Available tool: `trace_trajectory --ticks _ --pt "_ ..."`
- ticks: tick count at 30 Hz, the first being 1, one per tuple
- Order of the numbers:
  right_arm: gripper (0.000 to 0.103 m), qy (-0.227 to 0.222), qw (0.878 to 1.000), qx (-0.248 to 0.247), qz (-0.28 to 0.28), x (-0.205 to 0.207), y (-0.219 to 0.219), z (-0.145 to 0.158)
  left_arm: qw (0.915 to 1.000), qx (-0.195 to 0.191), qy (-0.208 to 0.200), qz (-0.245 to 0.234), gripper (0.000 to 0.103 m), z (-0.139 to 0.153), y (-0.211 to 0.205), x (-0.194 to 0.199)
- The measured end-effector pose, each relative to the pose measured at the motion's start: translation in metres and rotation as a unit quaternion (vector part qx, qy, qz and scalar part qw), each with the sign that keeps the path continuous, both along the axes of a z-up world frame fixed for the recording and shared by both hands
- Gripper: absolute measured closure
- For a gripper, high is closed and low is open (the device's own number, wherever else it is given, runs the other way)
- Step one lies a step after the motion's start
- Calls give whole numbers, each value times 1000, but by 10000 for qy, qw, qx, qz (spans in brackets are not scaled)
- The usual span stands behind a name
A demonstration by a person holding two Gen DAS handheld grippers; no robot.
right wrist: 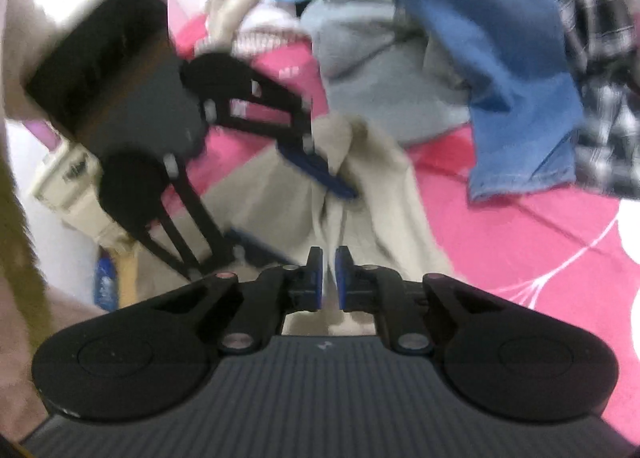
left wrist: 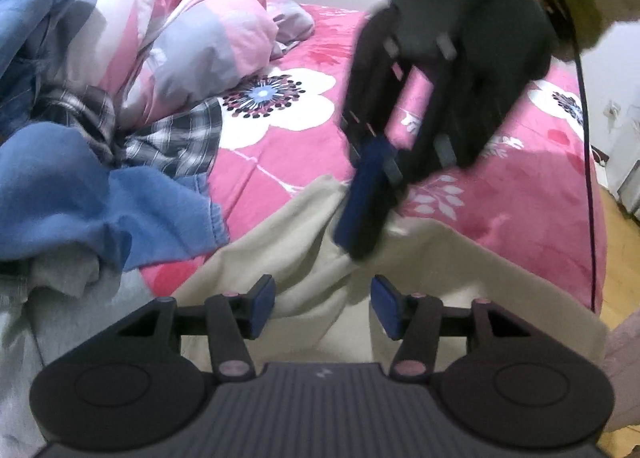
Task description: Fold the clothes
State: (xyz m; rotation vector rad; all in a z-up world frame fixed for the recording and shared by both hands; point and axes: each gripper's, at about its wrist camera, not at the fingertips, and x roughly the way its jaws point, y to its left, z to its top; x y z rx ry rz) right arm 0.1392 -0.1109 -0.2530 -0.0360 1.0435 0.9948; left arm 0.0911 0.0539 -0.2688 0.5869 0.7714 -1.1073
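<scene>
right gripper (left wrist: 360,214): motion-blurred in the left view; tips hid the beige garment (left wrist: 460,270) beneath
clothes pile (right wrist: 460,38): blurred, cut off at the top edge

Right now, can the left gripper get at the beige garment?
Probably yes. The left gripper is open just above the beige garment, nothing between; the right gripper pinches it farther ahead.

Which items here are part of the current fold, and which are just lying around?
In play: beige garment; left gripper, jaws open over it; right gripper, jaws pinching its fold.

Lying about: blue garment; plaid shirt; grey garment; pink duvet; floral bedsheet.
</scene>
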Motion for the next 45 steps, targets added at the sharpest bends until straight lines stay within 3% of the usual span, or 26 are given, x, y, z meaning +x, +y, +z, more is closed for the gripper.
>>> trace_trajectory --ticks 2,4,10,12,13,15,17,18,20,24,26,27,29,30,32,34,41,45 --pt "85 100 9977 440 -512 5 -21 -8 9999 23 91 62 49 -4 -2 4" --pt "81 182 9933 566 -991 22 -31 -17 9997 137 132 140 51 -9 -6 8" --pt "76 759 9959 360 -323 67 0 -71 9989 351 -15 296 79 -12 -6 5" --pt "101 821 9961 323 56 70 11 -79 9987 338 -82 370 87 -9 -4 2" --pt "103 846 9956 303 246 71 17 -83 9985 321 -125 420 90 -8 -3 1" --pt "103 103 9985 127 524 59 26 -65 9979 221 -184 580 92 -2 2 -2" --pt "103 -832 9937 -74 743 40 36 -44 9968 72 -137 780 93 5 8 -2" --pt "103 -1344 9853 -276 1018 26 44 -42 9961 0 -82 881 94 8 11 -2" --pt "103 -2347 9572 -673 1555 -1 59 -38 9945 -125 25 1035 94 12 16 -1" --pt "103 -2578 9418 -870 1973 -13 67 -42 9923 -186 341 1180 90 12 23 0" --pt "102 -2691 9331 -967 2181 -20 71 -44 9891 -289 512 1349 78 17 30 4" --pt "102 -2747 9285 -1016 2284 -23 72 -45 9862 -413 582 1491 74 22 36 7" --pt "102 -2857 9188 -1112 2489 -29 76 -47 9756 -630 762 1963 53 28 51 18" --pt "102 -2910 9137 -1159 2589 -32 78 -48 9684 -715 868 2226 52 30 58 24" --pt "102 -2876 9175 -1132 2502 -29 74 -45 9546 -680 1018 2716 53 27 66 38" --pt "102 -2892 9176 -1119 2487 -31 75 -43 9468 -413 1025 3023 55 22 64 49" --pt "102 -2952 9179 -1149 2391 -33 74 -45 9296 318 969 3541 56 5 38 55" --pt "102 -3027 9189 -1159 2248 -33 71 -43 9156 426 874 3903 74 3 42 56"
